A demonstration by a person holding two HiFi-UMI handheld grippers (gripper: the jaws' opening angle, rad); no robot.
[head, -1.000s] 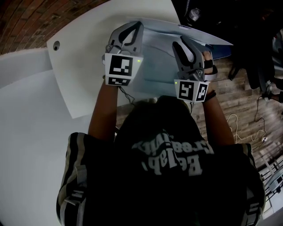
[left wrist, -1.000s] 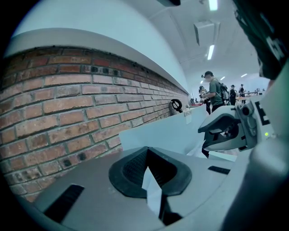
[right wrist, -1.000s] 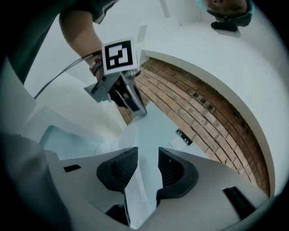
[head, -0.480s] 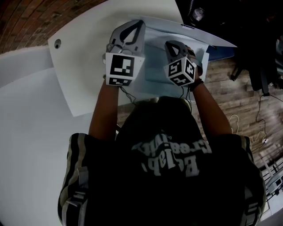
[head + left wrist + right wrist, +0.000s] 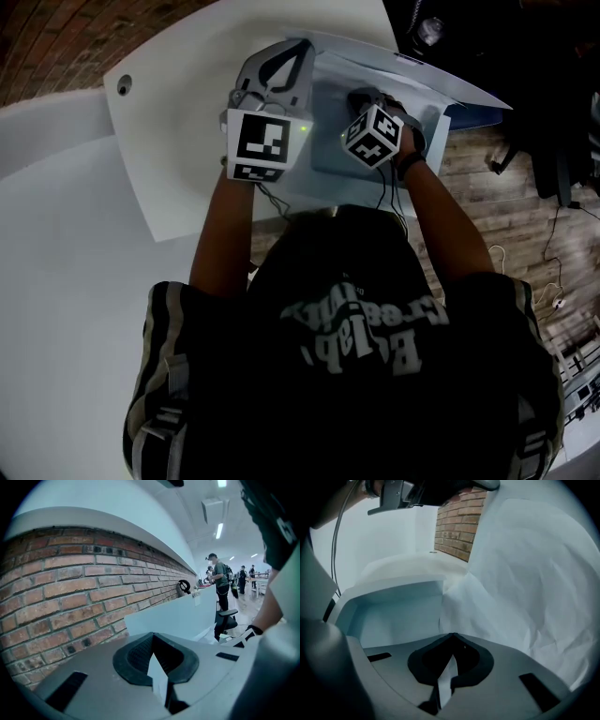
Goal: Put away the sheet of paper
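Observation:
The white sheet of paper hangs between both grippers above a pale blue open tray at the desk's right edge. My left gripper holds the sheet's left part; its jaws are shut with a strip of paper pinched between them. My right gripper, turned on its side, is shut on the sheet too, and a paper strip shows between its jaws. In the right gripper view the creased sheet stands upright on the right, with the tray's wall ahead.
A white desk top with a round cable hole lies to the left. A brick wall runs beyond it. Wooden floor with cables lies to the right. People stand far off in the left gripper view.
The right gripper has moved left and up, rolled onto its side and shut on the sheet. The left gripper has hardly moved.

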